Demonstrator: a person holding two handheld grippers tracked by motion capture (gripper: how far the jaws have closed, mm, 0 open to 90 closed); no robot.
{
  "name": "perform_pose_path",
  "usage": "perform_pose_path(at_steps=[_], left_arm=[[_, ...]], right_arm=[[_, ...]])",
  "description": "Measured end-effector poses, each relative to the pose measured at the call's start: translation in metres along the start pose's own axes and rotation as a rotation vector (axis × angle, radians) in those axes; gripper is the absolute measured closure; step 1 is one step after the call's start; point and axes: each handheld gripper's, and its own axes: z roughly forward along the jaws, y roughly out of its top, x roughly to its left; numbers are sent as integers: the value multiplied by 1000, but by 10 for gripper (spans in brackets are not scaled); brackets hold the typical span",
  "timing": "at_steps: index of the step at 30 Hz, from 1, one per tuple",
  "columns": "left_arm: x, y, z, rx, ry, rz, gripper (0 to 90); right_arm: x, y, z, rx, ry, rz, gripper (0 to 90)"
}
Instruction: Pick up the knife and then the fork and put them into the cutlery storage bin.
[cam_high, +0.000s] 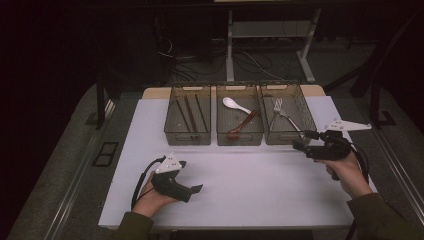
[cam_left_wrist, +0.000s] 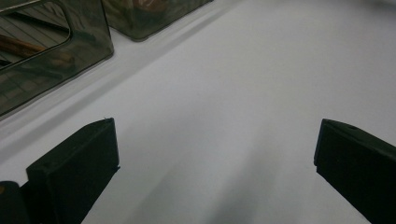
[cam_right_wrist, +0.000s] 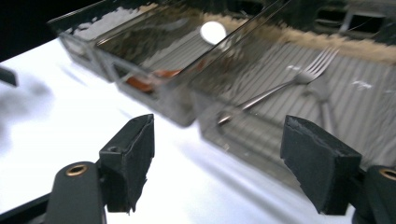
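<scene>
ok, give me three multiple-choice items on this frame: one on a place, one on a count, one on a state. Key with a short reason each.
1. Where does the white ceramic spoon lie?
A. in the left bin
B. in the middle smoked-plastic bin
C. on the white table sheet

2. How many translucent smoked-plastic bins stand in the row at the far side of the sheet?
A. two
B. three
C. four

3. How do the right tongs stand?
A. open, nothing between the jaws
B. shut on a metal fork
C. shut on a spoon

Key:
1 B: the high view shows the spoon in the centre bin, with a reddish-brown spoon beside it.
2 B: three bins sit side by side.
3 A: in the right gripper view the jaws stand wide apart, and the silver metal forks lie beyond them in the right-hand bin.
</scene>
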Motion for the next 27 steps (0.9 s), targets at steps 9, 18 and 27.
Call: perform_pose_path(at_steps=[9, 18, 27], left_arm=[[0, -1, 0, -2, -5, 6, 0], [0, -1, -1, -11, -5, 14, 0], [0, -2, -2, -18, -5, 14, 0]], right_arm=[[21, -26, 2, 24, 15, -20, 212], [33, -53, 0, 36, 22, -43, 191], [32, -67, -2, 76, 14, -64, 171]])
